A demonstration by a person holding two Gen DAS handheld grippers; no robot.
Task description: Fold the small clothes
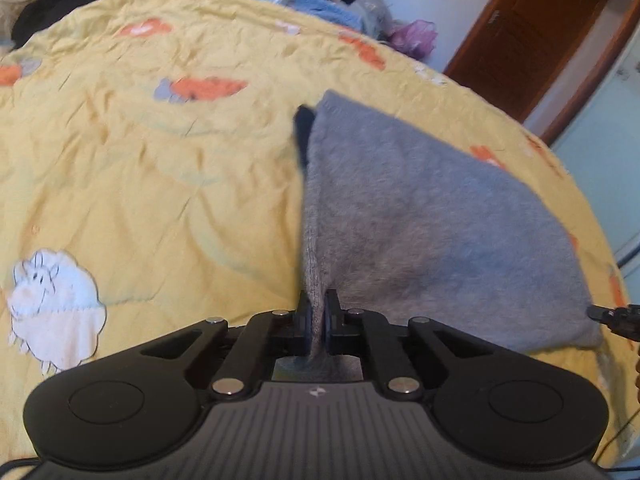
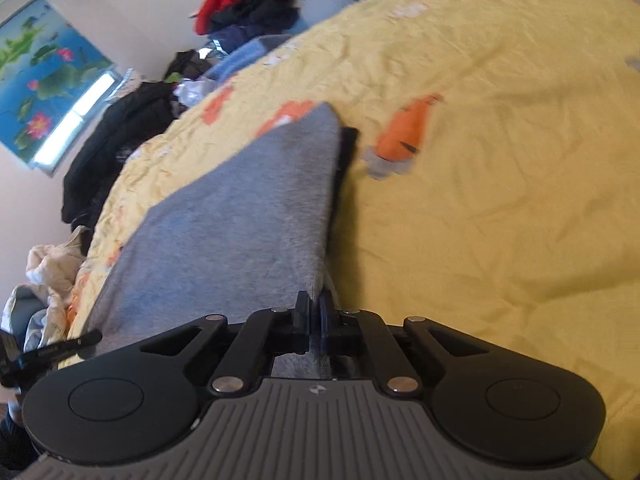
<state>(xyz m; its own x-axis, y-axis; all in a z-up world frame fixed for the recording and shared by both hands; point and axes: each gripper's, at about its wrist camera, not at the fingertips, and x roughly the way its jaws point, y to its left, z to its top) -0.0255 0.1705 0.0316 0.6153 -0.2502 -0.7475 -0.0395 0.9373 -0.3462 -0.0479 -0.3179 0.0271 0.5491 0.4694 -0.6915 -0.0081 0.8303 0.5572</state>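
A small grey knit garment (image 1: 420, 232) is stretched above a yellow quilt (image 1: 140, 184). My left gripper (image 1: 317, 312) is shut on its near left corner. My right gripper (image 2: 315, 316) is shut on its near right corner, and the garment (image 2: 224, 224) spreads away to the left in that view. A dark trim piece (image 1: 302, 132) shows at the garment's far edge, and it also shows in the right wrist view (image 2: 347, 148). The right gripper's tip (image 1: 612, 316) shows at the left wrist view's right edge. The left gripper's tip (image 2: 60, 350) shows at the lower left of the right wrist view.
The quilt (image 2: 500, 200) has orange prints and a white sheep patch (image 1: 52, 304). Piles of dark, red and blue clothes (image 2: 248, 4) lie beyond the bed's far edge. A brown door (image 1: 536, 40) stands at the far right. A wall poster (image 2: 44, 72) hangs at the left.
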